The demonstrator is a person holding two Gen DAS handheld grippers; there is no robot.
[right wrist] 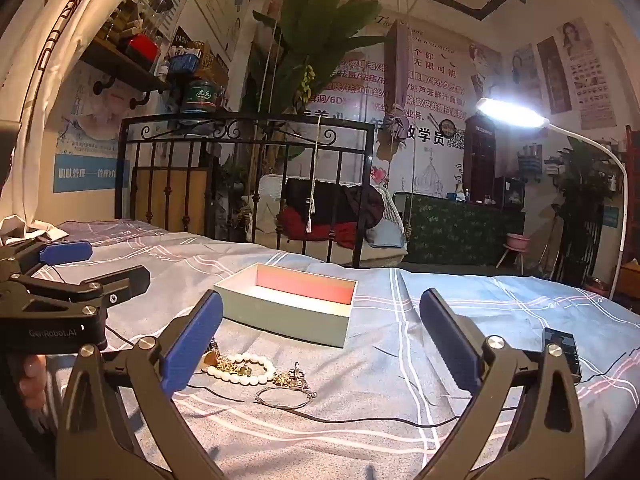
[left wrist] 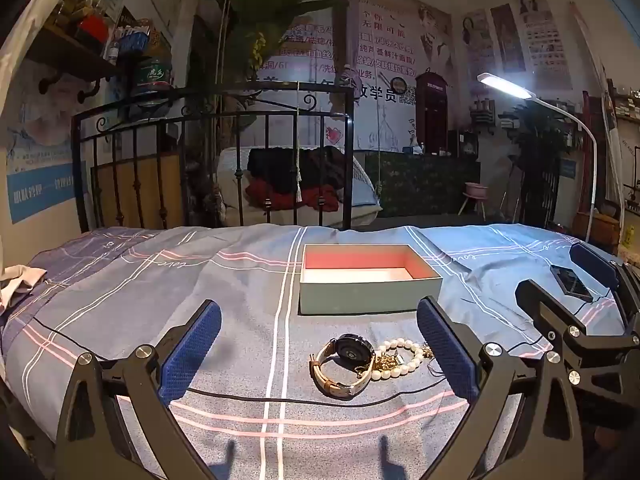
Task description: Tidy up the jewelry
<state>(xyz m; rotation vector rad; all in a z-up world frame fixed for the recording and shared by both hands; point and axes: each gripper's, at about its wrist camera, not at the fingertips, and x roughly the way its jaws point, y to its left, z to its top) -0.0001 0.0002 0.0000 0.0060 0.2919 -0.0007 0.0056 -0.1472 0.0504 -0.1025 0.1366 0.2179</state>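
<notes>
On the bed [left wrist: 120, 280], spread with a blue-grey plaid cover, a small heap of jewellery lies just in front of an open pale-green cardboard box with a pink lining [left wrist: 370, 294]. The box looks empty, so nothing seems sorted yet.

The heap holds a dark-faced wristwatch with a tan leather strap [left wrist: 344, 364], a white pearl bead bracelet [left wrist: 404, 358], a tangle of gold chain [left wrist: 386, 362] lying inside the bracelet's loop, and a thin silver wire bangle [right wrist: 286, 398] on the near side in the right wrist view.

The left gripper [left wrist: 320, 354] hangs low over the bed with its blue-padded jaws spread wide, grasping nothing; the watch and pearls lie between the jaws and slightly ahead, nearer its right finger. The right gripper [right wrist: 318, 346] is likewise released and empty, with the pearls and bangle ahead and to its left, close to its left finger. Both are near; the left seems better lined up on the watch, whose strap loop runs roughly across its line of approach. The box sits directly beyond the heap.

A thin black cable [left wrist: 280, 400] crosses the cover just short of the jewellery and could snag. The chain's shape and clasp are too tangled to make out, and the watch is hidden in the right wrist view. A dark phone [right wrist: 562, 354] lies to the right.
</notes>
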